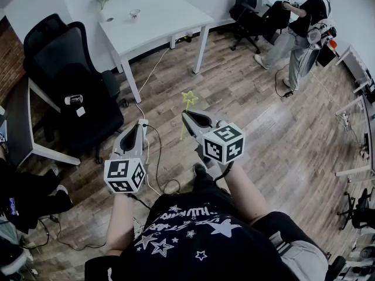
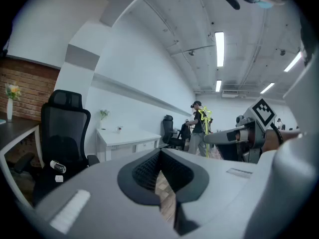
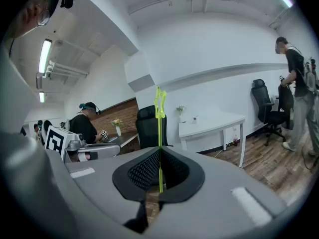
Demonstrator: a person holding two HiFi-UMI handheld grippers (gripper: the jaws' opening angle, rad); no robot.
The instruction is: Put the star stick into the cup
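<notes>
Carrying seemed the reason the right gripper (image 1: 186, 116) clamped the star stick (image 1: 188, 98) upright, star above its tips; the left gripper (image 1: 142, 122) beside it was closed, empty.

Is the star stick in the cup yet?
Not yet. Done: the right gripper is shut on the star stick. In hand: the stick stands upright, star on top. Left: what looks like the cup sits far off on the white table, so the stick must be carried there and dropped in. The left gripper is shut, empty.
</notes>
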